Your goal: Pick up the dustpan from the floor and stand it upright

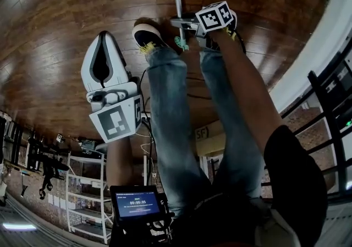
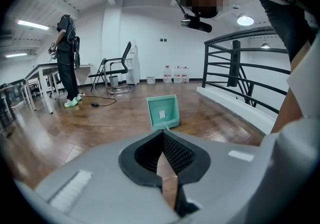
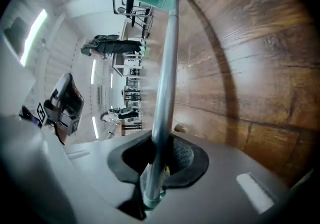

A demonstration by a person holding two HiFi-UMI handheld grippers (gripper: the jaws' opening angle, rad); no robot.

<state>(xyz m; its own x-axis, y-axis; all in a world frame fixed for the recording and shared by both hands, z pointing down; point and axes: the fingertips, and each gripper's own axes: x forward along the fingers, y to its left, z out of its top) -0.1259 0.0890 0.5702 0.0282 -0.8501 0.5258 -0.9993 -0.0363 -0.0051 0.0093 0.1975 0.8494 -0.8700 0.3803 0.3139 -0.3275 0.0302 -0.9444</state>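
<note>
dustpan [image 2: 163, 112]: on floor [image 2: 90, 125], ahead of left gripper [image 2: 163, 148] | handle [image 3: 167, 68]: in right gripper [image 3: 159, 163]

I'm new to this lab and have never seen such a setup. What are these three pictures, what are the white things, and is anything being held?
A person wears a head camera that looks down at their own legs, and holds a two-jaw gripper in each hand. Each gripper carries its own camera. The left gripper is shut on nothing; its view shows the teal dustpan on the wooden floor. The right gripper is clamped on the dustpan's metal handle, as its own view shows.
</note>
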